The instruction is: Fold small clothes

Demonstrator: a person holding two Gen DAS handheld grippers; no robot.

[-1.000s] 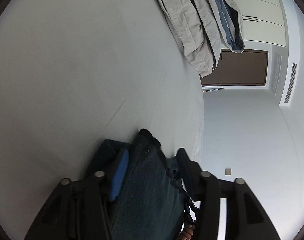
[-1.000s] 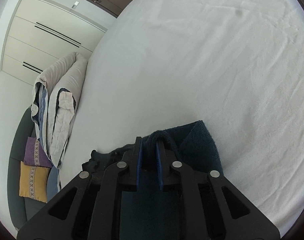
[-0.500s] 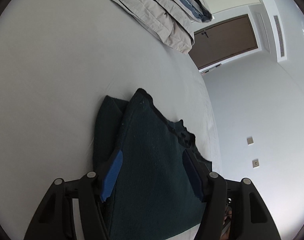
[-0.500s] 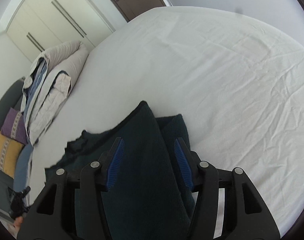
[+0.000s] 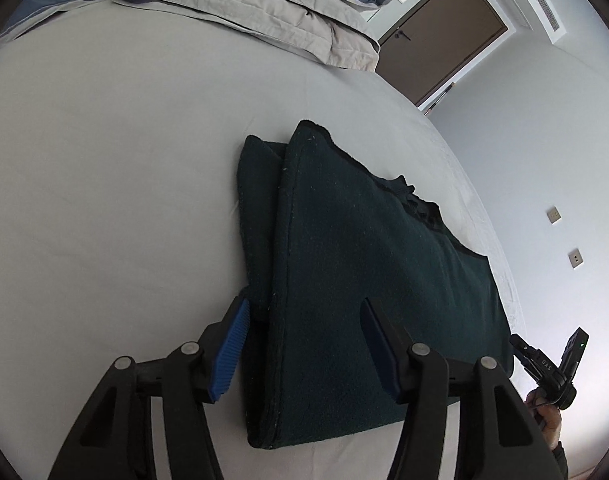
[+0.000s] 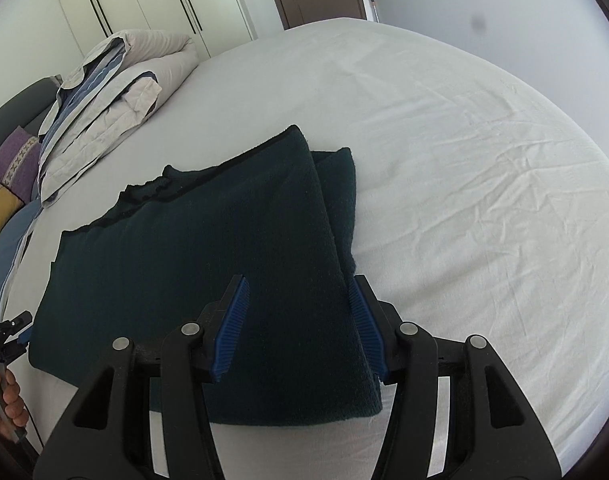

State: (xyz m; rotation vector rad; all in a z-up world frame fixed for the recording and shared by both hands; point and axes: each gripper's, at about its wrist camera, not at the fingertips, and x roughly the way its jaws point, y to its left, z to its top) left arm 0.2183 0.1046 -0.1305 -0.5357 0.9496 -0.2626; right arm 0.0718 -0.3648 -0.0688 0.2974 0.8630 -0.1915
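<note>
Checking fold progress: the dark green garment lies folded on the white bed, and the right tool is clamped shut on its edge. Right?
Not quite. The right wrist view shows the right tool open, its pads clear of the dark green garment, which does lie folded on the white bed.

white bed [image 6: 464, 160] – folded dark green garment [image 6: 224, 248] and duvet [image 6: 116, 92] on it

Both grippers [image 5: 304, 344] [image 6: 300, 328] let go; the garment [image 5: 364, 280] now lies folded on the bed [image 5: 104, 200], fingers [image 6: 234, 326] clear of it.
</note>
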